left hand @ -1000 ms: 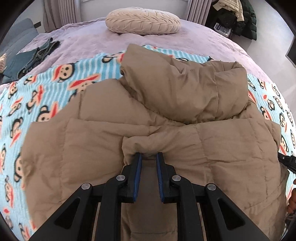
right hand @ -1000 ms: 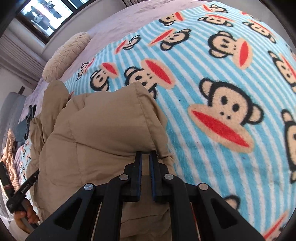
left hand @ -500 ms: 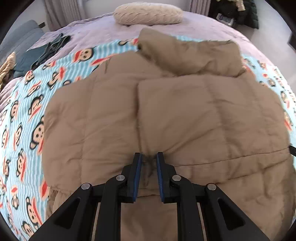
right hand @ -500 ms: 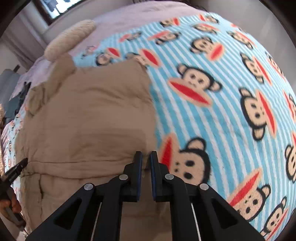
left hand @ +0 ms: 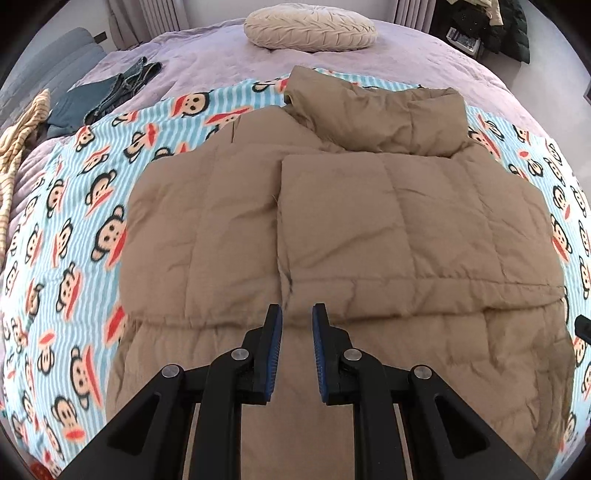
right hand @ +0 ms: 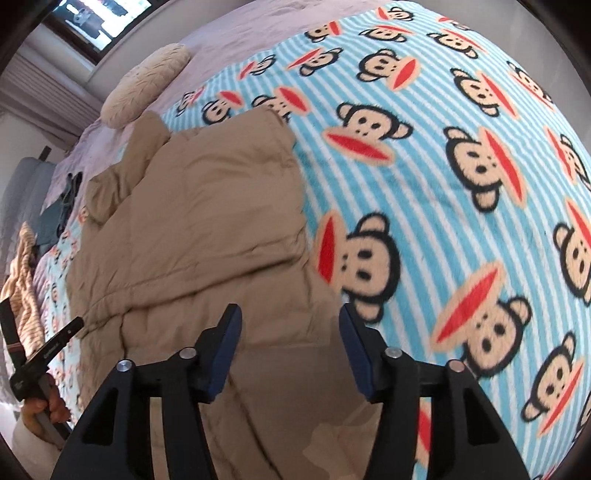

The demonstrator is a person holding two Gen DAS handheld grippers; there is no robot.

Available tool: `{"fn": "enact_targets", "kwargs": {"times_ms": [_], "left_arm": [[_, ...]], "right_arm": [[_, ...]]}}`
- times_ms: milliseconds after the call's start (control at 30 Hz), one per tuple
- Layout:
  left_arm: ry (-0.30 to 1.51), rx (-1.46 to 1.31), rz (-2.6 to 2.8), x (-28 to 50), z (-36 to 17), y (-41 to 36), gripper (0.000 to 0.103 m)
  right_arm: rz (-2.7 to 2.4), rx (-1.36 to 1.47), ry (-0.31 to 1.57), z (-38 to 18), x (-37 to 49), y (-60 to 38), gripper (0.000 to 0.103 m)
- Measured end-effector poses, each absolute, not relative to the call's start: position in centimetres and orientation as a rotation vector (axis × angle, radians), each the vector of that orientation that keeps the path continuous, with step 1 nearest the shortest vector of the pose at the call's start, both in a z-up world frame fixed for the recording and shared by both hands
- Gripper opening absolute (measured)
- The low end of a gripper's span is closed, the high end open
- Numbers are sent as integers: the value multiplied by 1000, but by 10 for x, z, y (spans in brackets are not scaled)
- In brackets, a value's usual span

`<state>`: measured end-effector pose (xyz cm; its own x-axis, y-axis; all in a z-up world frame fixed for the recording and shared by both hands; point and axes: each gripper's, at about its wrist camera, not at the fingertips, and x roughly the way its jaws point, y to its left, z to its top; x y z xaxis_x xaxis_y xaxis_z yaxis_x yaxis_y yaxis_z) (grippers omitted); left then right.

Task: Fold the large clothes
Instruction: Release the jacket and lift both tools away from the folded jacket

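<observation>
The bed (left hand: 424, 48) fills the frame, its monkey-print blanket (left hand: 74, 229) spread under a tan puffer jacket (left hand: 369, 229) lying at centre with one panel folded over. A round cushion (left hand: 310, 27) sits at top. The left gripper (left hand: 296, 321) hovers with jaws slightly parted and empty; the right gripper (right hand: 290, 325) gapes wide. Next, I'd guess, they must grab the near hem and fold it upward.

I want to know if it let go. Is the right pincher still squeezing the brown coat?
No, the right gripper has its fingers spread wide apart, with nothing pinched, above the tan puffer jacket.
</observation>
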<state>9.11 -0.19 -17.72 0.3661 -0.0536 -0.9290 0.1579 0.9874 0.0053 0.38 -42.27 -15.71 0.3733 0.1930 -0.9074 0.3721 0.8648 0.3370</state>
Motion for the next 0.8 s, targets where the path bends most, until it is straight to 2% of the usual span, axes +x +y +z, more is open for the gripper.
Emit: {"fn": "enact_targets", "kwargs": {"times_ms": [33, 67, 100, 200, 367, 500, 800], "left_arm": [[1191, 99, -128, 87, -176, -3, 26], [1193, 98, -119, 85, -175, -4, 67], [1182, 92, -97, 79, -173, -5, 103], [1152, 81, -72, 65, -166, -9, 103], [1192, 69, -36, 45, -168, -19, 103], [1196, 72, -21, 27, -164, -25, 103], [1212, 75, -11, 0, -158, -20, 103]], "right_arm": [[-112, 553, 1204, -157, 3, -422, 65], [-102, 560, 1207, -156, 1, -421, 70], [-90, 566, 1208, -156, 2, -421, 73], [-61, 564, 1212, -153, -4, -419, 80], [-16, 552, 1220, -150, -9, -418, 80], [33, 540, 1220, -148, -17, -413, 95], [66, 619, 1208, -151, -40, -397, 95]]}}
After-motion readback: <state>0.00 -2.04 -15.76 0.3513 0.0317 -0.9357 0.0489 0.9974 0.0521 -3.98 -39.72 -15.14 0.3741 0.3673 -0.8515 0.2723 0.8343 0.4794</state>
